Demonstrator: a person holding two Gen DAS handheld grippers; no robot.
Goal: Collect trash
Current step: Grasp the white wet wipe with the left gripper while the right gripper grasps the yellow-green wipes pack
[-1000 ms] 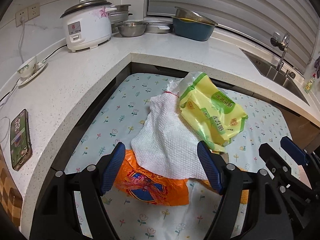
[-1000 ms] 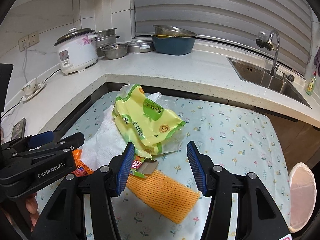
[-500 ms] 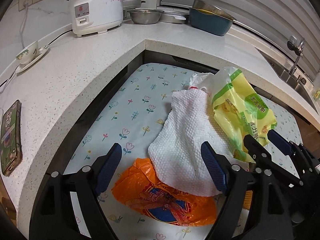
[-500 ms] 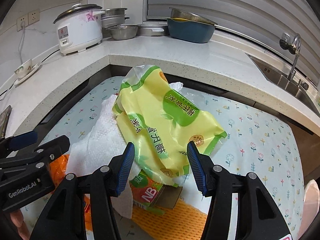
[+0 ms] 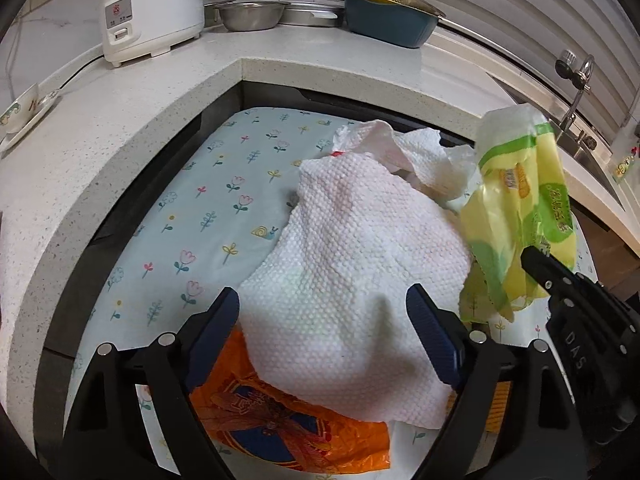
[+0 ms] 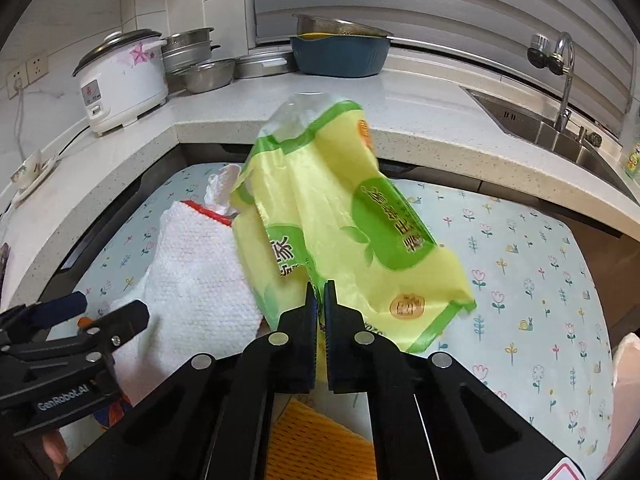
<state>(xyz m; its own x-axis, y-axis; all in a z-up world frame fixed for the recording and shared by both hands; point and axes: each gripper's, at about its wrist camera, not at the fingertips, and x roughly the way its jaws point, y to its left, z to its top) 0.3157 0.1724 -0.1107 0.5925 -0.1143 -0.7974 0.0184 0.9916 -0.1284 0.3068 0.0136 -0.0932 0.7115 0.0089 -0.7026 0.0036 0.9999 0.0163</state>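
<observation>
My right gripper (image 6: 319,294) is shut on a yellow-green plastic wrapper (image 6: 344,224) and holds it lifted above the floral mat (image 6: 520,264). The wrapper also shows in the left wrist view (image 5: 520,216). My left gripper (image 5: 326,320) is open, its fingers on either side of a white paper towel (image 5: 352,280) that lies over an orange wrapper (image 5: 288,428). In the right wrist view the paper towel (image 6: 192,292) lies to the left, and an orange foam net (image 6: 316,440) lies under the gripper.
A white counter (image 5: 120,128) wraps around the mat. On it stand a rice cooker (image 5: 152,12), steel bowls (image 5: 252,14) and a blue basin (image 5: 388,20). A sink with a tap (image 6: 560,92) is at the right. A cup on a saucer (image 5: 20,108) is at the left.
My right gripper has shut on the yellow-green wrapper and lifted it off the pile. My left gripper has moved forward around the paper towel.
</observation>
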